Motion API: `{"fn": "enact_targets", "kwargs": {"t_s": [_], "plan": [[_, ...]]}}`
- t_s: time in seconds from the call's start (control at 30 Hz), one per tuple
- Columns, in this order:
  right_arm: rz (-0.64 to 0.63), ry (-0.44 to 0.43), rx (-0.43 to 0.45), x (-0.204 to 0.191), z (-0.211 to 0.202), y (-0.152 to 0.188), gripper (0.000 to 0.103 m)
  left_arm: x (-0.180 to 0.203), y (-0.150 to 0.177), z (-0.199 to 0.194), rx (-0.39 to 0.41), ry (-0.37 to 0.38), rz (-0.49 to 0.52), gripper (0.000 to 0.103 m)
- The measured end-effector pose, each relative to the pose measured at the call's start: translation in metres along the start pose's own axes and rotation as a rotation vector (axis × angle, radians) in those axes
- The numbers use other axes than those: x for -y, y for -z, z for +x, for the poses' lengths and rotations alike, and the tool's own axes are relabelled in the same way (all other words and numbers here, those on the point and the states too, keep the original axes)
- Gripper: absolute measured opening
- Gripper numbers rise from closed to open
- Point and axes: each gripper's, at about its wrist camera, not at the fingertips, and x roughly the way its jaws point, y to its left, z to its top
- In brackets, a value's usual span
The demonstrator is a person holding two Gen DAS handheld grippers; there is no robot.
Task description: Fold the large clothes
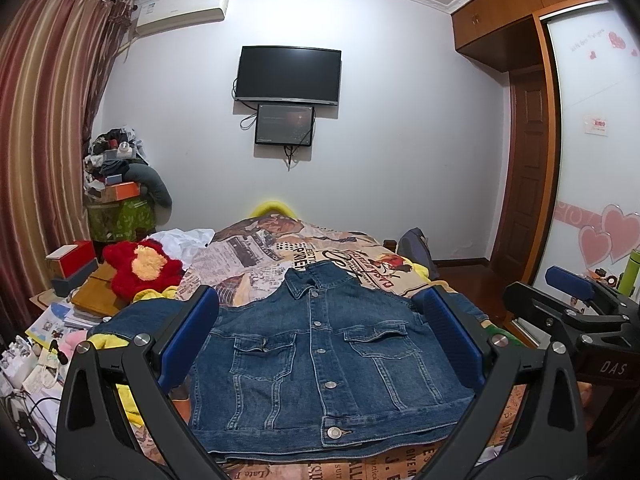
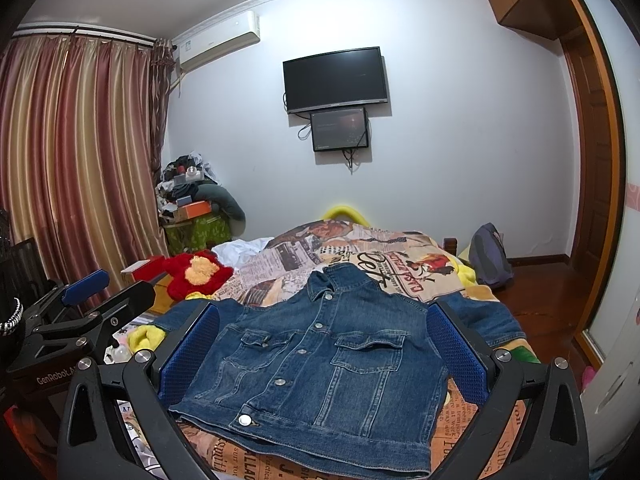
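Note:
A blue denim jacket (image 1: 320,356) lies front up and buttoned on the bed, collar towards the far wall, sleeves spread to both sides. It also shows in the right wrist view (image 2: 316,368). My left gripper (image 1: 320,344) is open and empty, held above the near hem with its blue pads (image 1: 188,340) framing the jacket. My right gripper (image 2: 320,356) is open and empty too, just above the hem. The right gripper shows at the right edge of the left wrist view (image 1: 572,292), and the left gripper shows at the left of the right wrist view (image 2: 86,282).
The bed carries a newspaper-print cover (image 1: 256,256). A red and yellow plush toy (image 1: 140,268) and white cloth (image 1: 180,240) lie at its left side. Boxes, books and clutter (image 1: 68,304) crowd the left. A backpack (image 2: 490,256) stands on the wood floor at right, by the wardrobe (image 1: 592,152).

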Motion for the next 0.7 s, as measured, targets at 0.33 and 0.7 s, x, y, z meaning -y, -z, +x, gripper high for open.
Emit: {"fn": "enact_targets", "kwargs": {"t_s": [0.33, 0.7], "plan": [[-0.005, 0.014, -0.021, 0.001, 0.015, -0.001, 0.103, -0.008, 0.003, 0.009, -0.004, -0.014, -0.011, 0.103], [-0.051, 0.049, -0.046, 0.008, 0.071, -0.013, 0.103, -0.049, -0.008, 0.063, -0.024, -0.102, -0.065, 0.103]]}}
